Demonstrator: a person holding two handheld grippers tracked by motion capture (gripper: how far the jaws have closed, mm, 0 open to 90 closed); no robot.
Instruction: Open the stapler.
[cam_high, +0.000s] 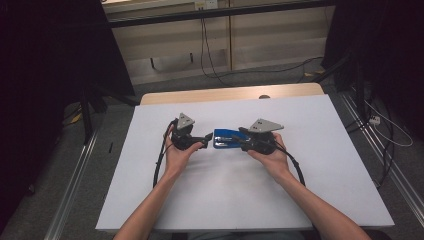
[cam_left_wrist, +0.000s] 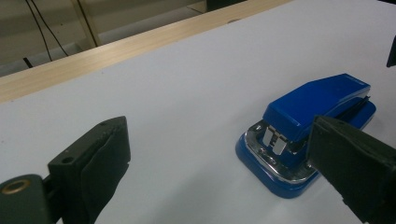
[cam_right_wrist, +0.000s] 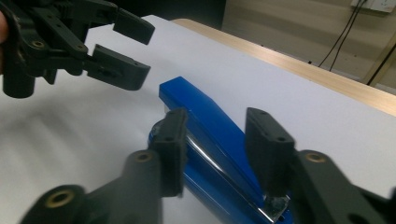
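Observation:
A blue stapler (cam_high: 227, 138) (cam_left_wrist: 317, 102) (cam_right_wrist: 205, 121) lies flat on the white table top (cam_high: 225, 200), near its middle. My right gripper (cam_high: 239, 136) (cam_right_wrist: 215, 126) comes in from the stapler's right end, one jaw on each long side, and the pads touch its blue top and chrome edge. My left gripper (cam_high: 206, 140) (cam_left_wrist: 219, 140) stands open just off the stapler's left end, level with it, and holds nothing. The stapler's metal mouth faces the left gripper, whose open jaws (cam_right_wrist: 142, 51) hover beyond the stapler's far end in the right gripper view.
A wooden strip (cam_high: 230, 94) runs along the table's far edge. Beyond it are a pale wall and hanging cables (cam_high: 205, 40). Dark curtains (cam_high: 50, 75) flank both sides, and more cables (cam_high: 385, 135) lie on the floor at the right.

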